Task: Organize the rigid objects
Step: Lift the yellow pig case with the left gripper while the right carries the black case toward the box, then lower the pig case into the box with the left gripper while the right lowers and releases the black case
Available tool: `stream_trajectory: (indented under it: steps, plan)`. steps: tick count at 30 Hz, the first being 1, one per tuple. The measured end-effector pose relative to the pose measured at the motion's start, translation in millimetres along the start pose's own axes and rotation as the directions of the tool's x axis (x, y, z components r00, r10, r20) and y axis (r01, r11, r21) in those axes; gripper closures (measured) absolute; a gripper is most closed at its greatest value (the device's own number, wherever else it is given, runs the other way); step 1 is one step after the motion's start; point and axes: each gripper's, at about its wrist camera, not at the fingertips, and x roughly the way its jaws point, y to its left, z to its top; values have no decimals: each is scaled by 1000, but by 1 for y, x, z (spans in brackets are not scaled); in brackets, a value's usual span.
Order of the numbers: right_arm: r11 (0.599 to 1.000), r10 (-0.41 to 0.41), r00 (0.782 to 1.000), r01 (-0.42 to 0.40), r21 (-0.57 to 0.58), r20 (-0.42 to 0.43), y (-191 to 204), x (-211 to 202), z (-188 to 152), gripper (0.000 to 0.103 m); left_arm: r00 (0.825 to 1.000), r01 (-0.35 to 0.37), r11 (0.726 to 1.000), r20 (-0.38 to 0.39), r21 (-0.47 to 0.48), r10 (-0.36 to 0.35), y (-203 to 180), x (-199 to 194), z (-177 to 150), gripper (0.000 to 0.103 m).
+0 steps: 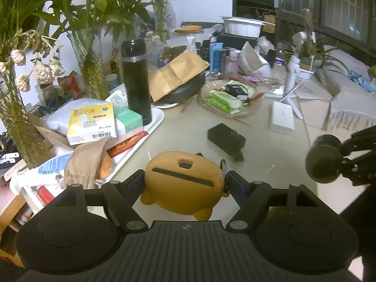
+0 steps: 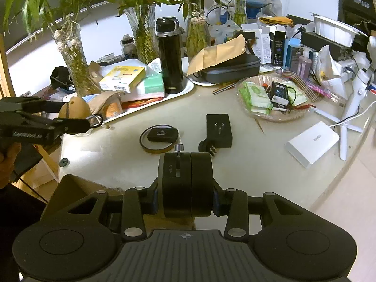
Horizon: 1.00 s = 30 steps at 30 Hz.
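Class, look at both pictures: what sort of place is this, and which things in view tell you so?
Probably a lived-in home, at a cluttered table: bamboo stems in glass vases, a black thermos flask on a white tray, and a glass dish of tissue packets.

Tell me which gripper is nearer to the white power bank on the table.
Right. The right gripper, shut on a black round device, is lifted over the table edge, with the white power bank ahead to its right. The left gripper, holding a yellow case, sits farther left.
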Motion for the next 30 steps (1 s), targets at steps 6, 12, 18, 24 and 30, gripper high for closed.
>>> stream_trajectory:
  steps: [6,12,18,24,30]
  plan:
    - [1000,13,1000,-13,-8,-1,8,-12,-8,60,999,27,1000,-22,3,-27,-10,-19,-17,29]
    - [1000,26,1000,-26,-5,-15,15,-16,-19,60,998,52,999,-46,6,-52,-19,-31,-34,28]
    - [999,28,999,-28,-25,-25,23,-21,-28,60,993,86,996,-78,5,-85,-26,-36,-47,28]
    - [999,36,999,-37,-39,-35,30,-24,-37,60,986,97,995,-132,-7,-97,-31,-29,-58,28]
    - [997,17,999,-21,-76,-44,37,-27,-41,60,974,111,993,-194,-34,-115,-29,-17,-64,27]
